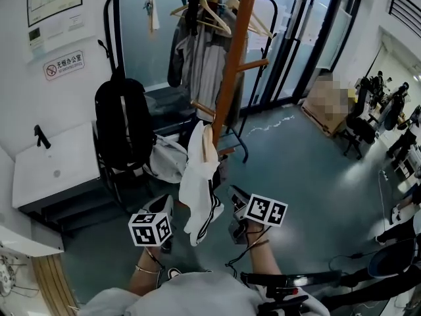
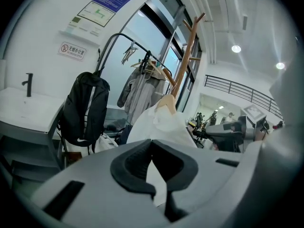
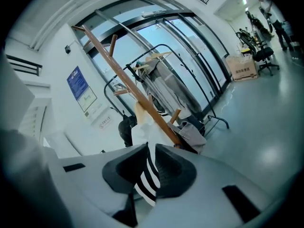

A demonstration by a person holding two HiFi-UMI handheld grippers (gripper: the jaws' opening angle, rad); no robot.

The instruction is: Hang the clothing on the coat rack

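A white garment with black stripes (image 1: 199, 183) hangs from a wooden hanger (image 1: 208, 142) against the leaning wooden coat rack pole (image 1: 231, 64). My left gripper (image 1: 168, 207) is at the garment's lower left. In the left gripper view that gripper (image 2: 152, 148) is shut on white cloth (image 2: 159, 180), with the garment (image 2: 159, 125) rising ahead. My right gripper (image 1: 232, 199) is at the lower right, by the striped hem (image 1: 212, 219). In the right gripper view this gripper (image 3: 151, 148) has its pads closed on the striped cloth (image 3: 146, 184), with the pole (image 3: 137, 99) beyond.
A black backpack (image 1: 122, 130) hangs left of the rack, above a white bundle (image 1: 168, 160). Grey coats (image 1: 204, 54) hang on a black clothes rail (image 1: 118, 25) behind. A white counter (image 1: 52, 166) stands at the left. Office chairs (image 1: 358, 124) stand at the far right.
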